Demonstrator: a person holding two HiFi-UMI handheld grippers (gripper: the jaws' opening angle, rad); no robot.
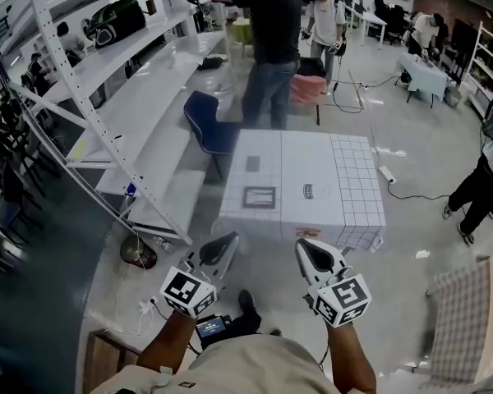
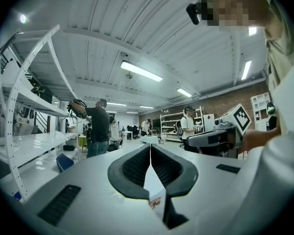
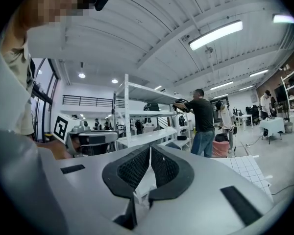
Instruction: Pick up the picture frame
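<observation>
shelving rack [image 1: 107, 113]: a white rack is seen ahead and to the left of the left gripper [image 1: 227, 240]; a dark bag [image 1: 115, 19] is laid on an upper shelf.
table [image 1: 349, 179]: a white top, gridded on its right part, is spread directly ahead of both tools; in the head view its near edge is seen just past the jaw tips.
person in a dark shirt [image 1: 271, 39]: seen standing beyond the table's far edge, ahead of the grippers, arms raised toward the rack.
blue chair [image 1: 205, 125]: placed ahead-left of the left gripper, between rack and table.
left gripper: held level, short of the table; its jaws are pressed together and nothing is pinched.
right gripper [image 1: 306, 246]: held beside the left one, apart from it, also short of the table; its jaws are pressed together and nothing is pinched.
picture frame [image 1: 259, 197]: laid flat on the table, ahead of the left gripper and slightly to its right, ahead-left of the right gripper, touched by neither.
dark square [image 1: 252, 164]: laid flat just beyond the frame.
small label [image 1: 308, 190]: seen ahead of the right gripper, right of the frame.
</observation>
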